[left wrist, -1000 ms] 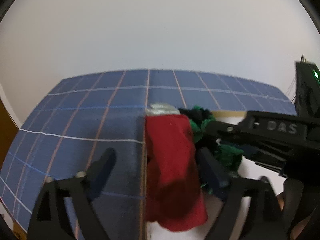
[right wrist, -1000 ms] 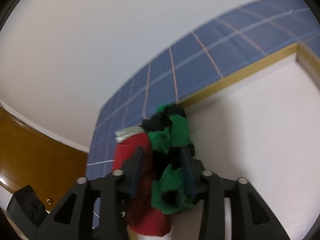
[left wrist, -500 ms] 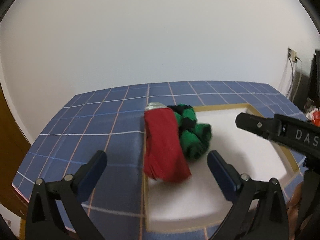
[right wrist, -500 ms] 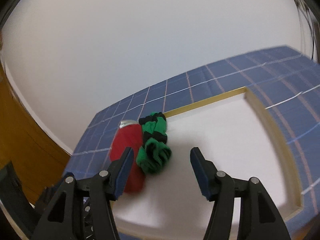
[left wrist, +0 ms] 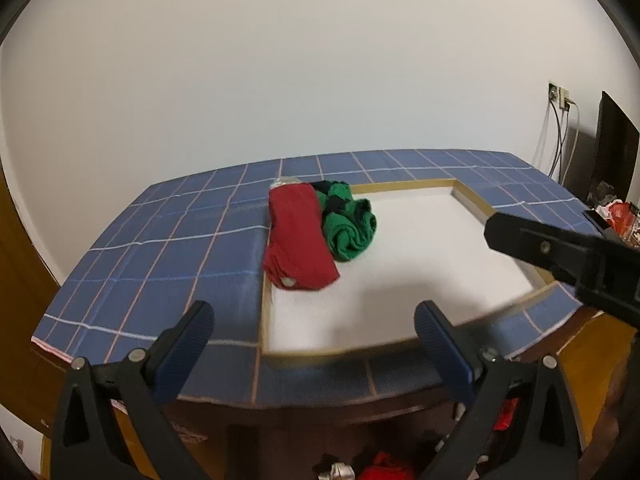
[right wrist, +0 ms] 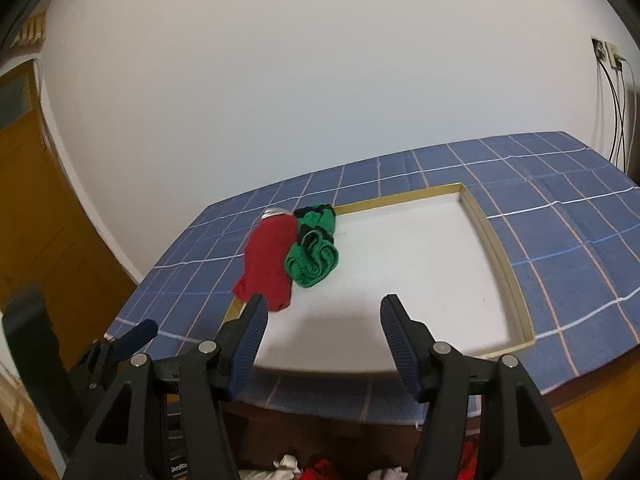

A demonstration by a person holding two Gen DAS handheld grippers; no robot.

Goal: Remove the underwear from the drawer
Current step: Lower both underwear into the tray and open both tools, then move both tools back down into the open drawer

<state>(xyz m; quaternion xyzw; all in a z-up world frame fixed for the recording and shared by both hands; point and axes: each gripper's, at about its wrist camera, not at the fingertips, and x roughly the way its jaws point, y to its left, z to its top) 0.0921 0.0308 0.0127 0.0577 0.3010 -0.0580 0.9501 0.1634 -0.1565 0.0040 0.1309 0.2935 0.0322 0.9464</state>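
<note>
**Q:** Left wrist view first: what does it show, and why do things lie as they do?

**A:** Underwear sits on the table: a red pair [left wrist: 298, 240] lies over the left edge of a white tray [left wrist: 420, 272] set in a blue checked cloth [left wrist: 160, 248], and a rolled green-and-black pair [left wrist: 348, 224] touches its right side. The left gripper [left wrist: 312, 332] stands wide, with nothing between its blue pads; its jaws have just been opening. That suggests both pairs are set down and released. Below the table edge, more red fabric [left wrist: 386, 466] shows, probably in the open drawer, so more may remain to fetch. The right gripper's black body crosses the right of this view.

**Q:** And the right wrist view?

**A:** Same two pairs, side by side at the tray's far left corner: red [right wrist: 268, 268], green [right wrist: 314, 254]. The right gripper [right wrist: 322, 328] is partly open and empty, well short of the clothes; its jaws have also just been opening. White and red cloth [right wrist: 304, 472] peeks below the table edge.
</note>
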